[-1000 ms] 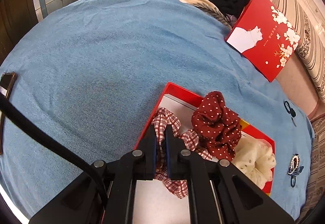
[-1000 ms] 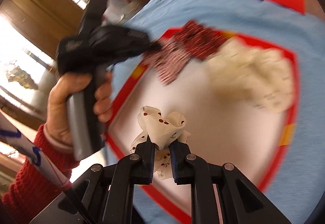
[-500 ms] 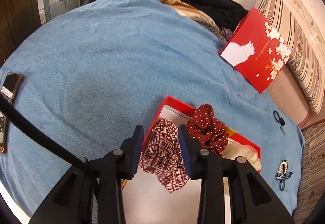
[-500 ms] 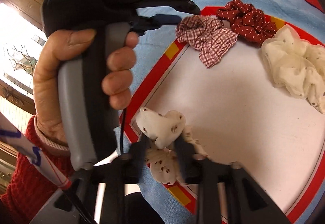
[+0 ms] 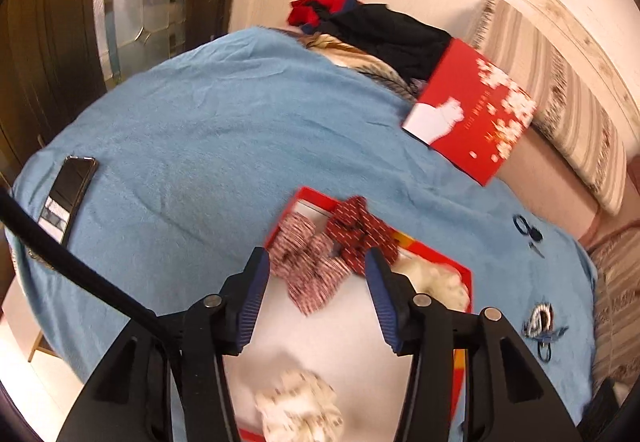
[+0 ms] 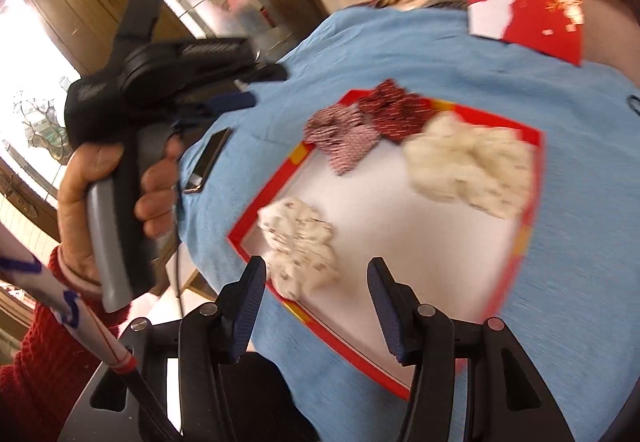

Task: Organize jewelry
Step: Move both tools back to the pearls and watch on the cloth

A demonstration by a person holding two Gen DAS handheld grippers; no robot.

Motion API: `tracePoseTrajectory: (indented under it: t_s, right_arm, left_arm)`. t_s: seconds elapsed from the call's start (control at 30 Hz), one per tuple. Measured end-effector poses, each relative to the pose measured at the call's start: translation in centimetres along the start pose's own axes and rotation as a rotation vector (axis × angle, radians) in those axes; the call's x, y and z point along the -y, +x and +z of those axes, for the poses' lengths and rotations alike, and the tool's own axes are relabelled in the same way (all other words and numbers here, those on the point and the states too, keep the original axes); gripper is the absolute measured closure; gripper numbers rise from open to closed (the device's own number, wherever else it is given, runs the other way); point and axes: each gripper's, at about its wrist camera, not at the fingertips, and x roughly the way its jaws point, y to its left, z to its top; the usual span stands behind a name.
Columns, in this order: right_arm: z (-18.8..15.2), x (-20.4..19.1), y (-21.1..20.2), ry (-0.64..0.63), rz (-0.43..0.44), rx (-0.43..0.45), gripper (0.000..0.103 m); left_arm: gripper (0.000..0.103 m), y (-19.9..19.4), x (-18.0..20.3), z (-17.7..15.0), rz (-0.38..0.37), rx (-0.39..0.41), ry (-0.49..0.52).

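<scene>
- The red box (image 6: 530,177) lies open on the blue blanket (image 5: 208,145), and four scrunchies rest on its white floor.
- The checked scrunchie (image 5: 310,270) and the dotted dark-red scrunchie (image 5: 360,234) touch each other in the far corner.
- A cream scrunchie (image 6: 468,169) lies beside them; a white spotted scrunchie (image 6: 300,246) sits at the near edge.
- The left tool (image 5: 314,288) hangs above the box, jaws spread wide, gripping nothing.
- The right tool (image 6: 316,300) is likewise spread and empty, just above the white spotted scrunchie.
- A phone (image 5: 68,195) lies on the blanket to the left; the red lid (image 5: 476,121) leans at the far side.
</scene>
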Motion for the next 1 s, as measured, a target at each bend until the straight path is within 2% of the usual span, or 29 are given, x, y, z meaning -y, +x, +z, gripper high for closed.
tracePoseTrajectory:
  t_s: [0.27,0.37,0.63,1.0]
  right_arm:
    - [-5.0,7.0,-6.3,0.122,-0.144,0.035,0.045]
    - [-7.0,9.4,-8.5,0.157,-0.213,0.051,0.045]
    - [-12.0,16.1,-15.6,0.25,-0.375,0.094,0.045]
    - [-14.9,22.7,-21.2,0.414,-0.446,0.191,0.045]
  left_arm:
    - [0.052,-2.9,6.7,-4.7,-0.026,-0.011,0.136]
    - [0.048,-3.9,9.4,-6.6,-0.048,-0.008,0.181]
    - [0.047,-4.1,15.9,-10.9,-0.105,-0.056,0.299]
    - [0.047,-1.4,23.0,-15.0,-0.146,-0.137,0.391]
